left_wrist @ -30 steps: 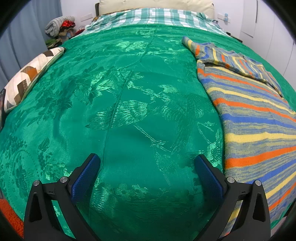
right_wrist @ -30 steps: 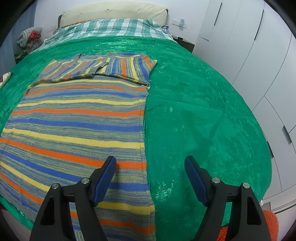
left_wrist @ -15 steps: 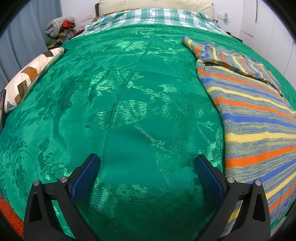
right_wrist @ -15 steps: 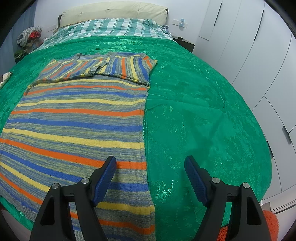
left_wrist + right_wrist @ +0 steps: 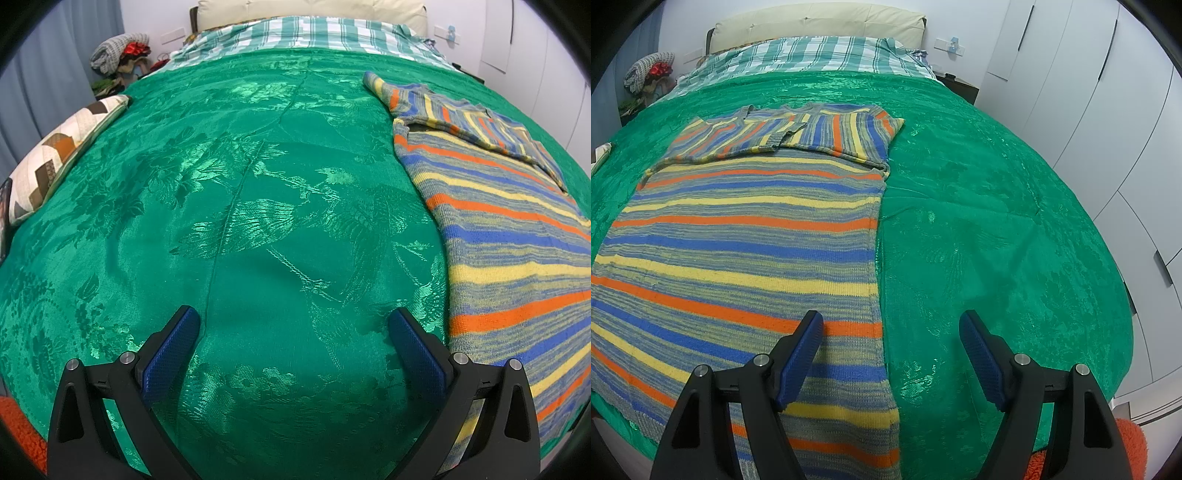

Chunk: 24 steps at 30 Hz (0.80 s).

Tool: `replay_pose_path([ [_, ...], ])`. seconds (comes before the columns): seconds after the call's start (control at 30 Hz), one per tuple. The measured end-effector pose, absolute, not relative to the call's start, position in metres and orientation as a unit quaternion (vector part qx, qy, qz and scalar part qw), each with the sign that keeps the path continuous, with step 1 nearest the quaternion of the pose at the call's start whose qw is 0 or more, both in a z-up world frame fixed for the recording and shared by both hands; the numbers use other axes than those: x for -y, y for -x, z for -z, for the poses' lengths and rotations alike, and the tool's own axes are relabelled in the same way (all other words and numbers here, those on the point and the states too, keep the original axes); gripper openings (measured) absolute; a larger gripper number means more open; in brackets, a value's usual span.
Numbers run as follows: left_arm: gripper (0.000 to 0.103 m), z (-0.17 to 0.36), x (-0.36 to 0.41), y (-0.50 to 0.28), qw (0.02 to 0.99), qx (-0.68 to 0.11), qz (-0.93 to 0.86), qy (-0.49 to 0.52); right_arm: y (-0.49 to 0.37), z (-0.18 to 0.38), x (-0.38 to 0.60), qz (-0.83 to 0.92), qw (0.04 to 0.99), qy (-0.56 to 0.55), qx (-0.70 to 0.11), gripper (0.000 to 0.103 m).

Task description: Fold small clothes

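A striped knit sweater [image 5: 746, 236] in orange, blue, yellow and grey lies flat on the green bedspread [image 5: 979, 229], its sleeves folded across the far end. It also shows at the right of the left wrist view [image 5: 509, 229]. My left gripper [image 5: 293, 328] is open and empty above bare bedspread [image 5: 229, 206], left of the sweater's edge. My right gripper [image 5: 891, 332] is open and empty, hovering over the sweater's right edge near its hem.
A patchwork pillow [image 5: 59, 155] lies at the bed's left edge. A checked sheet [image 5: 812, 55] and cream headboard [image 5: 812, 18] are at the far end. White wardrobe doors [image 5: 1108, 129] stand to the right. A clothes pile [image 5: 118, 59] sits at the far left.
Both views shift only slightly. The sweater and both open grippers stay as they were.
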State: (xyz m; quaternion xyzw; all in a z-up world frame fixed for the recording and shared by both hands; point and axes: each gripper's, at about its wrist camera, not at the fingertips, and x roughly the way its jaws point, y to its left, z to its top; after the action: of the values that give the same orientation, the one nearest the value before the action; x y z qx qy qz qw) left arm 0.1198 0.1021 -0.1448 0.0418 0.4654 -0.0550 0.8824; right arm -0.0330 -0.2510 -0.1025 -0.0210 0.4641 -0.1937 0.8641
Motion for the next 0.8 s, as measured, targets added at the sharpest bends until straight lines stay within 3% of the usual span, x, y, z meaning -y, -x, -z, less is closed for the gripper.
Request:
replay_pose_path([
  [0.8,0.103,0.1454,-0.1018,-0.1196,0.882,-0.466,0.055,-0.043,0.0330,0.1051,0.2527,0.194,0.862,0.020,-0.469,0.076],
])
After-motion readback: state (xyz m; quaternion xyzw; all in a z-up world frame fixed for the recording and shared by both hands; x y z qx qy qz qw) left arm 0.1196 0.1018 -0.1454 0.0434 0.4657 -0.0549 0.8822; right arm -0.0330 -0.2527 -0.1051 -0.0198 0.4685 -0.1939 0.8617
